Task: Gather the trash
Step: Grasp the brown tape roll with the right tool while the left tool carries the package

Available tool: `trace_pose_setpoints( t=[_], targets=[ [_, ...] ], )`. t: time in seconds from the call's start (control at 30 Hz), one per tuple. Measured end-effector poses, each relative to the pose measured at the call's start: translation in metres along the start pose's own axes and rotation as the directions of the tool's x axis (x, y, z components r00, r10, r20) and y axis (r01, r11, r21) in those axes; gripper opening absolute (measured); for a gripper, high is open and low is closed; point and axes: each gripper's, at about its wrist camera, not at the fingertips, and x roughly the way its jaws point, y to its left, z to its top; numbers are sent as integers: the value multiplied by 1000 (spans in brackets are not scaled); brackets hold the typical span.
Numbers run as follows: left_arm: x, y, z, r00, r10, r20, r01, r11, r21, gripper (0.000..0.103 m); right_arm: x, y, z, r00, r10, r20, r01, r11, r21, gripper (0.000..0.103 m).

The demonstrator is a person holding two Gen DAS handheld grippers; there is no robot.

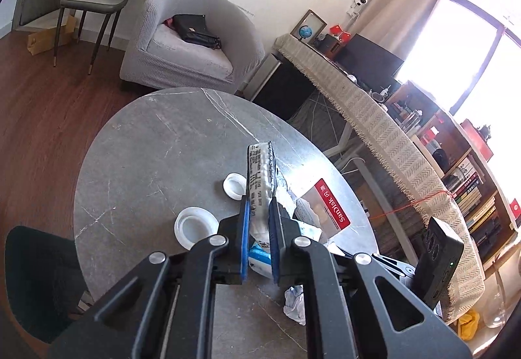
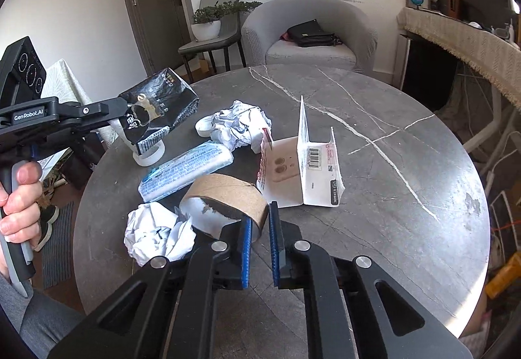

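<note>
My left gripper (image 1: 259, 199) is shut on a black and silver foil packet (image 1: 260, 170) and holds it above the round grey marble table (image 1: 146, 147). From the right wrist view the same packet (image 2: 156, 108) hangs at the left in that gripper, a hand on its handle. My right gripper (image 2: 260, 217) is low over the table, and its blue pads are shut on the near wall of a cardboard tape roll (image 2: 224, 196). Around the roll lie two crumpled papers (image 2: 239, 126) (image 2: 156, 235), a blue-white wipes pack (image 2: 185, 173) and an opened white card package (image 2: 312, 163).
Two white plastic rings (image 1: 234, 184) (image 1: 195, 225) and a red-striped SanDisk card (image 1: 329, 206) lie on the table. A grey armchair (image 2: 309, 33) with a black bag stands behind it, and a cloth-covered desk (image 2: 472, 43) stands to the right. The table's right half (image 2: 407, 179) is bare.
</note>
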Motion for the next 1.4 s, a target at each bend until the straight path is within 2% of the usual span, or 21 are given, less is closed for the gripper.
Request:
trace_pose_setpoints(
  t=[0.2,0.4,0.47,0.73,0.93,1.13,1.27,1.4],
  targets=[
    [-12,4,2,1000,-16,27,16,1000,-6,12,-15,-3,6,996,-64,59,64,998,3,3],
    [-23,10,-3,999,-21,49,21,1000,6,12,-33,4,20,992,21,125,-26,999,43,3],
    [-26,15,-5,999,15,49,-15,1000,6,12,-36,14,27,990,41,132,-46,998,33,3],
    [-62,38,-2,992,87,88,-88,996,13,12,-36,59,48,980,135,147,-136,991,-6,3],
    [-99,57,0,982,138,127,-141,990,21,12,-26,102,54,978,164,128,-156,985,-70,3],
    [-128,85,-2,965,223,135,-227,974,13,12,-14,142,59,977,187,103,-173,976,-131,3],
    [-139,108,-8,953,284,106,-286,958,4,12,-7,167,63,974,209,92,-192,967,-165,3],
    [-136,134,-20,937,348,32,-348,937,4,12,-3,197,64,969,232,84,-209,953,-220,3]
  ],
)
